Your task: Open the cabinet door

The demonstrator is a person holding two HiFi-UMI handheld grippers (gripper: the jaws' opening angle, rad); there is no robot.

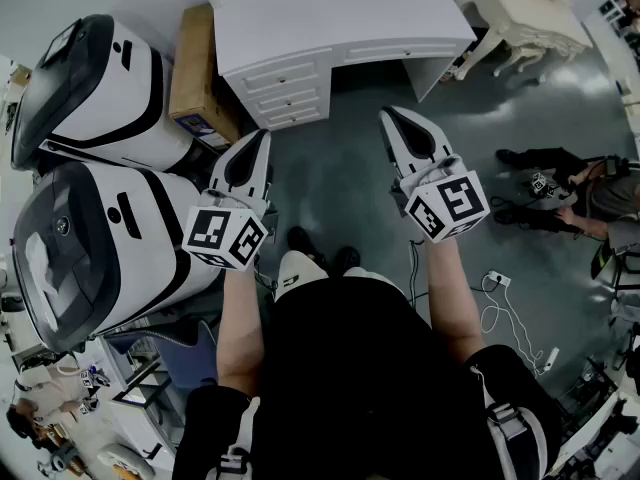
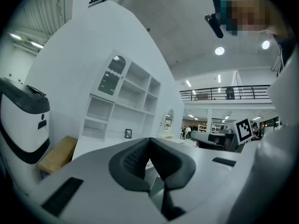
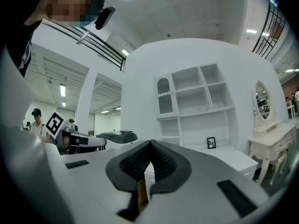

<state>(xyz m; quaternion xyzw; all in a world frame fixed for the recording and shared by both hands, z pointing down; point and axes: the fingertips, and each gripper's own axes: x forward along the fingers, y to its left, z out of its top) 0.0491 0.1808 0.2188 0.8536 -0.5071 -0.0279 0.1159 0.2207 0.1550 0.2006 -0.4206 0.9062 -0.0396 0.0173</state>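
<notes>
My left tongs (image 1: 260, 143) and right tongs (image 1: 390, 120) are closed, empty, well short of the arched cabinet door (image 3: 162, 95) in the hutch (image 3: 201, 101) above the worktop (image 1: 330, 18). Probably light, rigid, hinged; I'd hook its free edge.

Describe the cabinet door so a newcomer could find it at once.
A white shelf unit rises from the back of the white desk. The cabinet door is its top left bay: the only closed one, with an arched pane, beside open shelves.
</notes>
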